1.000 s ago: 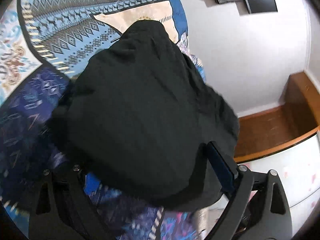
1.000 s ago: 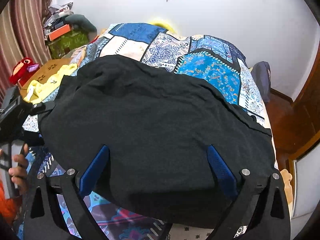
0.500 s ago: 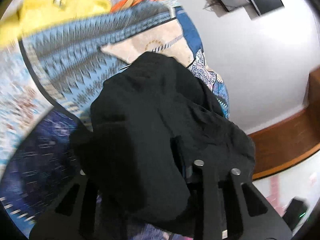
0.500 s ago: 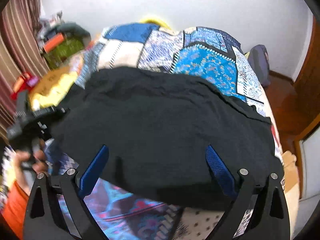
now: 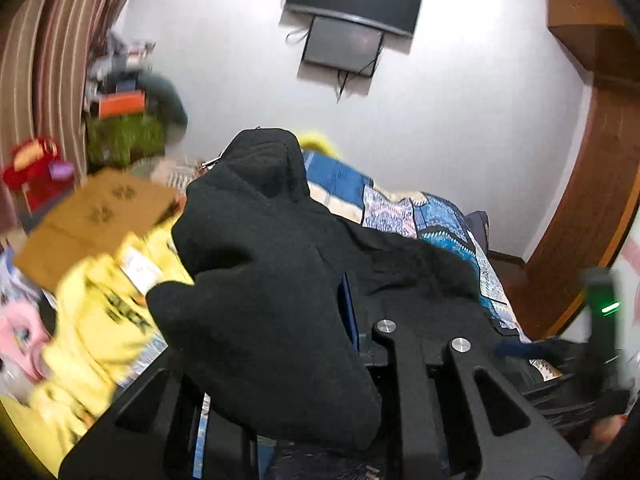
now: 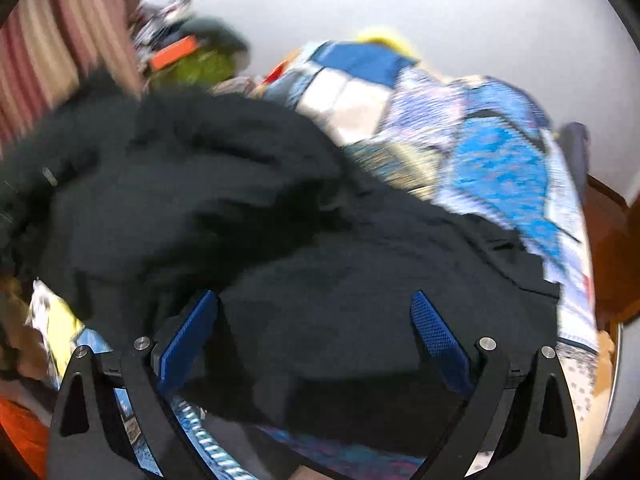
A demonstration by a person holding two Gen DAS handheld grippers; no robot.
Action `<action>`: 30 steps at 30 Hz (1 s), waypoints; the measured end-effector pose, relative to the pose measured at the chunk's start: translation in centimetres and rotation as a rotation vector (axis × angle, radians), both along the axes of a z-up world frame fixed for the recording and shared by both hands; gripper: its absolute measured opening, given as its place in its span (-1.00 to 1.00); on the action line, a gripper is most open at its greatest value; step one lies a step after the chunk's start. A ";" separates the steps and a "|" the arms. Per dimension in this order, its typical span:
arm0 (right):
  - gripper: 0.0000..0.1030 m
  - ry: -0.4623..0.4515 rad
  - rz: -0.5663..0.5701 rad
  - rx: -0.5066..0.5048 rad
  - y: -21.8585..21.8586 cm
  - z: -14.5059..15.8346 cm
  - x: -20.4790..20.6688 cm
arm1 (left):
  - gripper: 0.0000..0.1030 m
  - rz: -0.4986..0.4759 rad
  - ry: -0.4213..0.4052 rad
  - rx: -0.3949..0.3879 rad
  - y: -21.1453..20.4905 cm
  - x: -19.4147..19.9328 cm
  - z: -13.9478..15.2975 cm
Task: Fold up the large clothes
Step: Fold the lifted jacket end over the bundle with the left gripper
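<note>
since a second ago the left gripper [image 5: 340, 320] has swung from looking down at the quilt [image 5: 400, 208] to looking across the room, and its fingers, then spread wide over flat cloth, now sit close together, clamped on a thick bunch of the black garment [image 5: 260, 280]. the bunch rises in front of the lens in a soft rounded hump with a peaked tip, matte and fleecy, while the rest trails off to the right over the bed. the right gripper [image 6: 312, 332] has kept its wide spread: its two blue, fine-ribbed pads [image 6: 434, 330] stand far apart with the garment [image 6: 280, 240] lying between and beneath them, and nothing is pinched. in the right view the cloth, smooth and nearly flat a second ago, is now heaped and creased on its left side, blurred by motion, its right part still draped down to the near edge of the quilt [image 6: 500, 168], a patchwork of blue, white and cream printed panels. a yellow garment [image 5: 92, 328] with dark lettering lies crumpled left of the black bunch, below a tan cardboard sheet [image 5: 96, 220]. a dark screen [image 5: 352, 0] hangs on the white wall, and striped curtains [image 5: 48, 60] hang on the left.
</note>
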State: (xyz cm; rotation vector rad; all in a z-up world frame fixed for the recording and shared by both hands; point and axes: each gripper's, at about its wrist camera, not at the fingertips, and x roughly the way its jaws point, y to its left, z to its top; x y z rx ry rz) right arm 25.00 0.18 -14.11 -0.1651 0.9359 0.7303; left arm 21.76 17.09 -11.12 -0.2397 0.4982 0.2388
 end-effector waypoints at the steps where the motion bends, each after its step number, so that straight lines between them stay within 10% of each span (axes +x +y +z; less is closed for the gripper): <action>1: 0.87 0.019 0.014 0.009 0.6 -0.5 0.0 | -0.61 -0.002 0.000 0.032 -0.5 -0.4 0.4; 5: 0.87 0.173 0.070 0.044 3.0 -4.5 1.3 | -0.61 -0.027 0.025 0.087 -2.3 -0.1 0.2; 10: 0.73 0.143 0.088 0.008 2.5 -4.1 1.1 | -0.61 -0.049 0.031 0.218 -5.8 1.4 0.3; 22: 0.74 -0.019 -0.178 -0.038 -14.9 -1.4 -0.9 | -0.60 -0.271 0.049 0.499 -17.5 3.9 0.8; 30: 0.74 0.054 -0.389 0.032 -24.5 -1.9 -1.1 | -0.33 -0.483 0.216 0.370 -23.4 7.3 -3.9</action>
